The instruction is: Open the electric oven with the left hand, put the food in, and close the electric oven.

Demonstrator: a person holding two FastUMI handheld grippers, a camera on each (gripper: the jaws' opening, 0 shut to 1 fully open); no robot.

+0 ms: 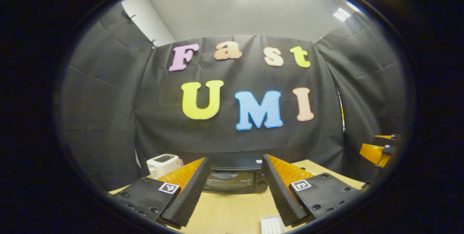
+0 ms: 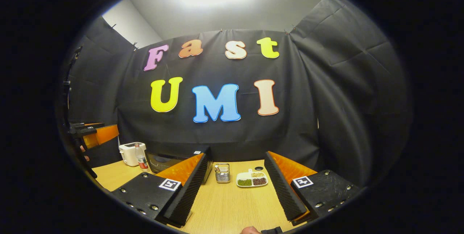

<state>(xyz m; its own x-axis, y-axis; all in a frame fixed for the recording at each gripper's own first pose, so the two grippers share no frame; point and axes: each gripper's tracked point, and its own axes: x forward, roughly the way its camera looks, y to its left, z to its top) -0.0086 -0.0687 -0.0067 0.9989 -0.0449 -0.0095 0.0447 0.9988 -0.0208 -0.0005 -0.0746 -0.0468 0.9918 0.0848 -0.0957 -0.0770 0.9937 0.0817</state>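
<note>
A: Where do we see the electric oven (image 1: pixel 233 176)?

B: It stands at the back of the wooden bench (image 1: pixel 228 212), against the booth wall, door shut. In the left gripper view it sits straight ahead, framed between the fingers of our left tool (image 1: pixel 235 188), which is spread wide with nothing between its fingers.

A: And our right tool (image 2: pixel 233 190)?

B: Also spread apart, holding nothing. In the right gripper view the oven (image 2: pixel 170 161) lies to the left, partly behind one finger.

A: What containers do we have?

B: A white divided dish (image 2: pixel 252 179) on the bench, near the back. We make out three compartments: one with green bits, one with dark reddish-brown bits, one with pale yellowish bits. Just beside it, to its left, stands a small metal holder (image 2: pixel 222 173) with something pale sticking out; we cannot tell what.

A: Anything beside the oven?

B: A white toaster (image 2: pixel 127 153) and a clear bottle (image 2: pixel 140 157) with a red label, just in front of it.
</note>
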